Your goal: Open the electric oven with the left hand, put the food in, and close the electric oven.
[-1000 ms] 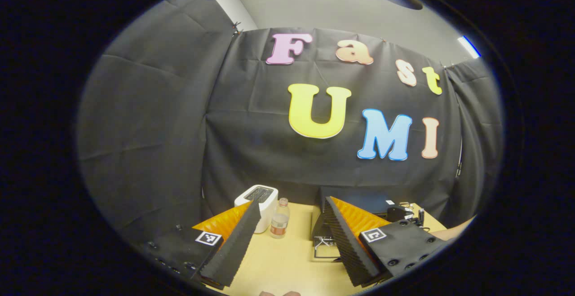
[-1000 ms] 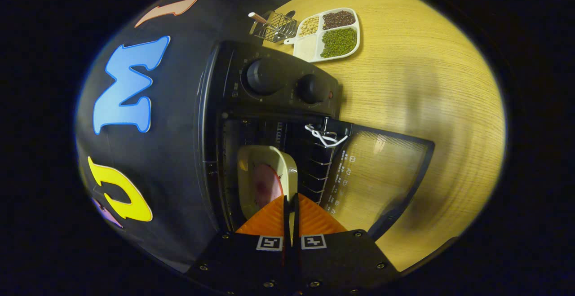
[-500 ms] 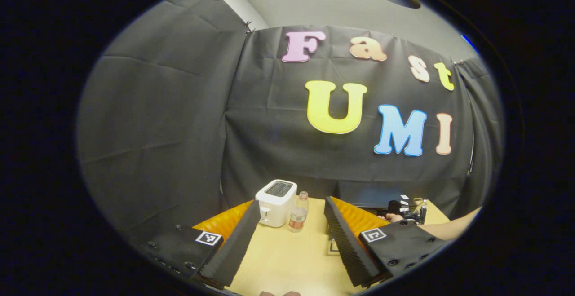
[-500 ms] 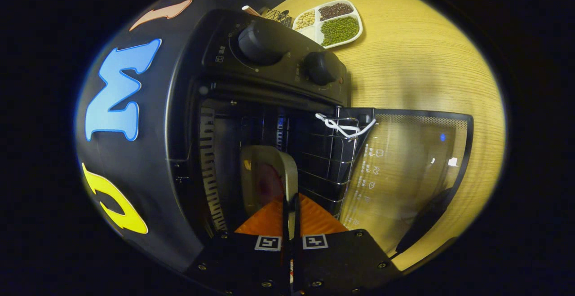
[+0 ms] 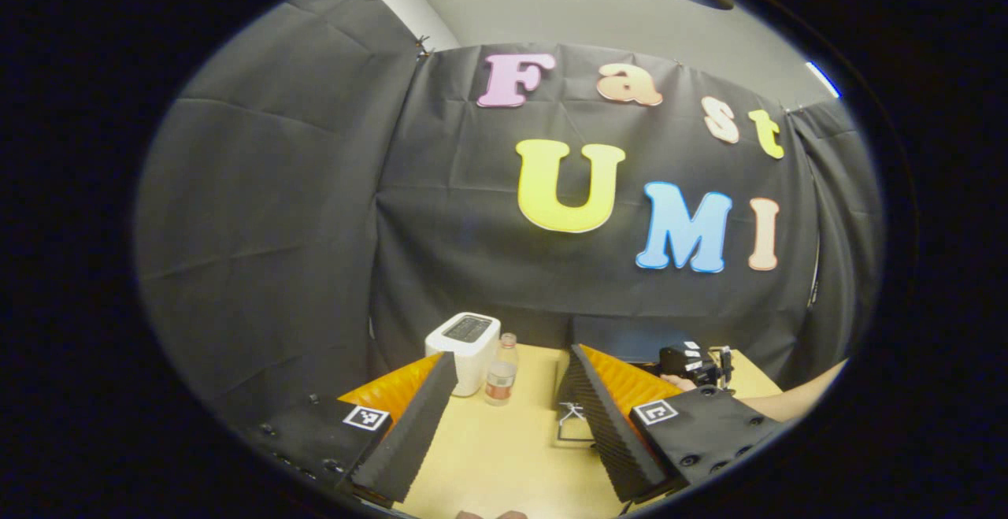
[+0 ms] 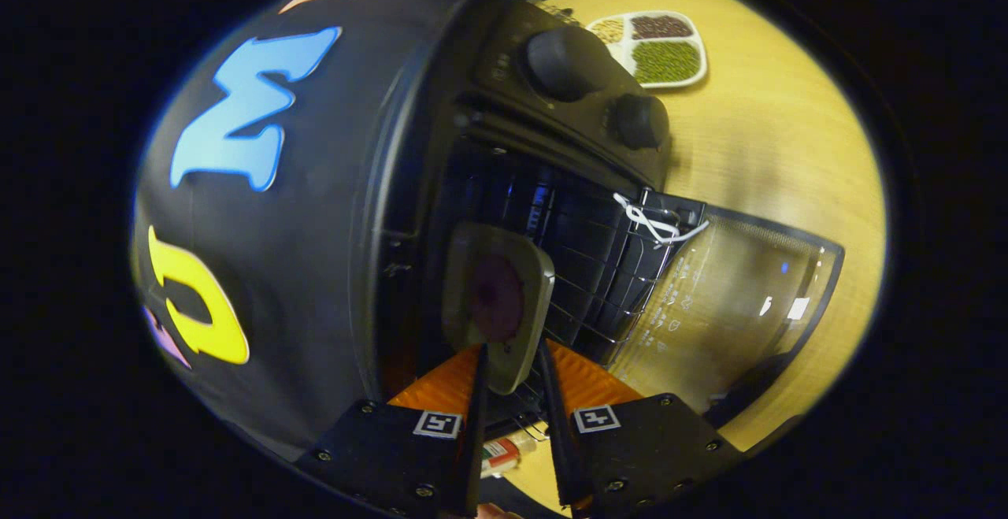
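Left gripper view: left gripper held above the wooden bench, fingers spread wide apart, nothing between them. Beyond the fingertips, a white toaster standing on the bench near the back wall, with a small clear bottle just beside it on its right. Farther right, partly hidden behind the right-hand finger, the black electric oven against the cloth wall, with a bit of wire rack showing at its front. A forearm reaching in from the right edge toward the oven, carrying the other gripper, seen small and dark at the oven's front.

Right gripper view: scene turned sideways. Right gripper at the mouth of the oven, fingers parted a little, no longer pressing on the plate; cream plate rim sitting in the gap between the fingertips, contact hard to tell. Plate inside the oven cavity, carrying a round dark-red piece of food. Glass door swung fully open, lying out over the bench. Wire rack inside the cavity, a white cord tied at its front edge. Two black knobs on the control panel. A divided white tray with green, brown and pale grains on the bench beyond the oven.
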